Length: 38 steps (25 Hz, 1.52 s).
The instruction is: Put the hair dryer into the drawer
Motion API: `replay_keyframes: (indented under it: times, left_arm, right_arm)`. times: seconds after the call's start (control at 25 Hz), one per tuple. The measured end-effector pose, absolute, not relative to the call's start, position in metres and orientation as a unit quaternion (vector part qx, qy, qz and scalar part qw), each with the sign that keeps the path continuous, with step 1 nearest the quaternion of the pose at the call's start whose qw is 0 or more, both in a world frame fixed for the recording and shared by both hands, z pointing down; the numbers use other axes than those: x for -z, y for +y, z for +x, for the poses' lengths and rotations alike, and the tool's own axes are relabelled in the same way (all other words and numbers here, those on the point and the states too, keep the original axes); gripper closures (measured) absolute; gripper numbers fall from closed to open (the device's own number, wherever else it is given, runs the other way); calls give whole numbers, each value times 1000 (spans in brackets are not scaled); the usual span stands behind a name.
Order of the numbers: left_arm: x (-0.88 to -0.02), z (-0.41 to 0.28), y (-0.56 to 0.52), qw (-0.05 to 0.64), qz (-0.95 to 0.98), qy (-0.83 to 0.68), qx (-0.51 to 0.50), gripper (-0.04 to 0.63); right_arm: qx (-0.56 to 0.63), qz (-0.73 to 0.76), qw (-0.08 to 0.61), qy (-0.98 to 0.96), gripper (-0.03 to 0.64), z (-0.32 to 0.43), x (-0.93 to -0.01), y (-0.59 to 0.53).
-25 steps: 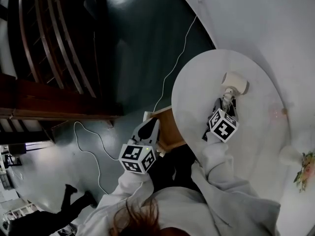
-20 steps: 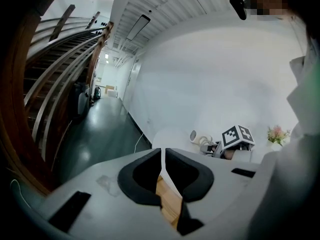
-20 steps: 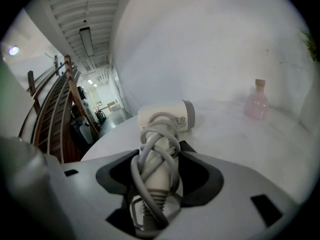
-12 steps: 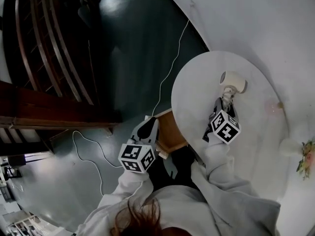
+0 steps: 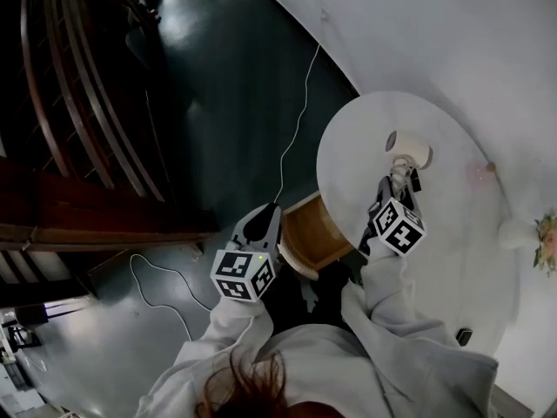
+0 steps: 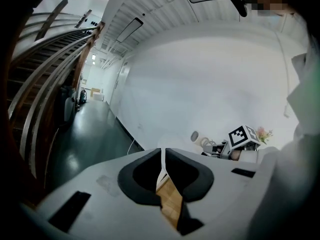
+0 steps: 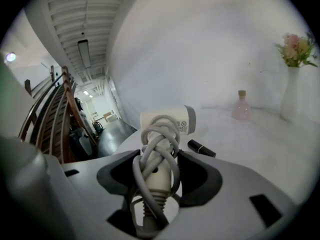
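At the left edge of the round white counter (image 5: 435, 259), a wooden drawer (image 5: 315, 229) is seen pulled out; only bare wood is visible inside it. On the counter's far right side a white vase (image 7: 290, 94) is noted, with pink flowers (image 7: 295, 48) held in it. A small pink bottle (image 7: 242, 106) is observed standing left of the vase, apart from it.

Right hand-held gripper (image 5: 396, 190): jaws are clamped on the handle of the hair dryer (image 5: 409, 149), about half closed. The grey cord (image 7: 159, 144) is seen wound around the handle between the pads. The dryer's head is pointed away from the gripper, above the counter, well clear of the drawer. Whether the dryer touches the counter cannot be told. A small black tube (image 7: 201, 148) is noted lying on the counter just beside the dryer.

Left hand-held gripper (image 5: 261, 219): positioned at the drawer's outer corner. Its jaws are drawn together to a thin slit, and the drawer's wood is seen just below them. Whether the drawer's edge is pinched cannot be told.
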<state>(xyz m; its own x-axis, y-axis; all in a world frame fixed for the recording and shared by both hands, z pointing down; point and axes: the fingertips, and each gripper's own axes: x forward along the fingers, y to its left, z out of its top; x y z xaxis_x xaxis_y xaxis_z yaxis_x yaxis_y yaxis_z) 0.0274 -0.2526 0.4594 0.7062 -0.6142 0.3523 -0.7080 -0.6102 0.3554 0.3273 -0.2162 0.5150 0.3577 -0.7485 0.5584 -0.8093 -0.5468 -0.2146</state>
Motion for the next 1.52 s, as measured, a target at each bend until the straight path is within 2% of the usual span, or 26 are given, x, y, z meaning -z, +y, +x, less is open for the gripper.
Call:
replay_keyframes:
  times: [1.0,1.52]
  left_arm:
    - [-471,-73,-246,226,925,-288,-106,561]
    - [-486,-94,-237,236,931,-254,-112,561]
  right_arm:
    - [-311,825,49,-468,334,171,-520,-163]
    - [-319,799,71,-504,334,98,-530,-145]
